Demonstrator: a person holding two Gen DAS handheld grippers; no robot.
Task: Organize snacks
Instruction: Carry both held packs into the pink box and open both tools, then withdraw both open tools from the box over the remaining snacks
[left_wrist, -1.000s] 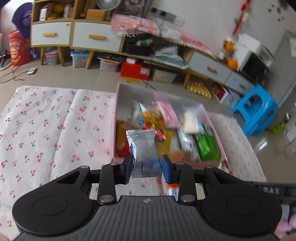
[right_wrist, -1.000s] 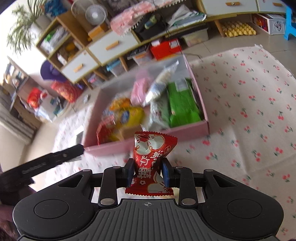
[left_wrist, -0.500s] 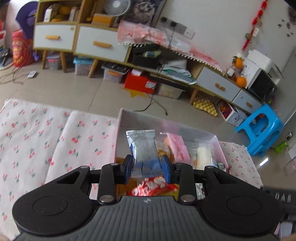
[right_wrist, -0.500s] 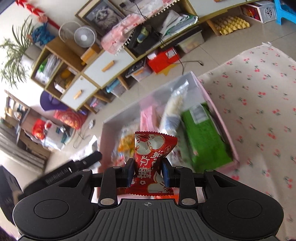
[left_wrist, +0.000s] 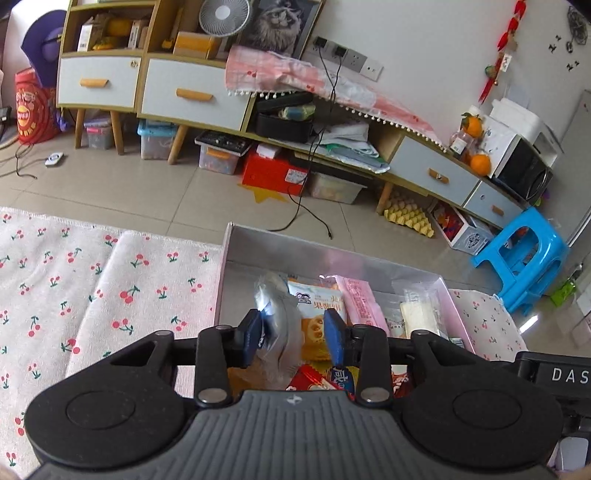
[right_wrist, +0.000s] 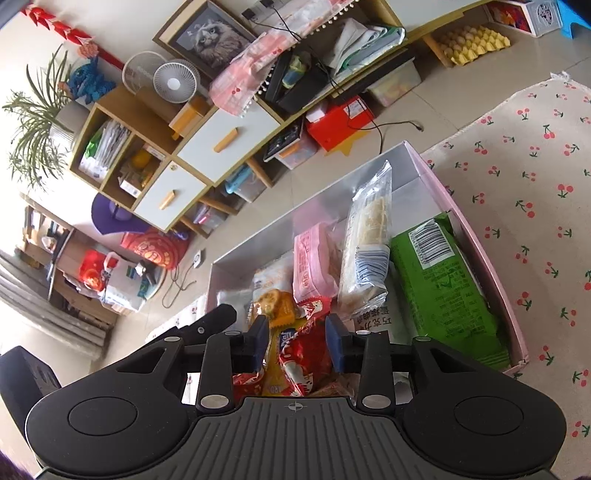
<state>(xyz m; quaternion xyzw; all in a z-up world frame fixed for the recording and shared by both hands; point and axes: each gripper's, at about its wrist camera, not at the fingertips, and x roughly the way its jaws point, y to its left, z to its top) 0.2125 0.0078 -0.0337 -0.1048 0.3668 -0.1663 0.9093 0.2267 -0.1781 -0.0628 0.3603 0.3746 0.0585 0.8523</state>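
- The left gripper (left_wrist: 293, 338) hangs over the pink box (left_wrist: 222, 275) of snacks; its jaws are opening, and the blurred silver packet (left_wrist: 275, 317) sits loose between them, leaning against the left pad only.
- The right gripper (right_wrist: 297, 341) is over the same box (right_wrist: 476, 243); its jaws are opening, with the red packet (right_wrist: 308, 354) lying between the pads, apart from both, on the other snacks.
- The box rests on a cherry-print cloth (left_wrist: 110, 288).
- A green packet (right_wrist: 443, 288) lies along the box's right wall.
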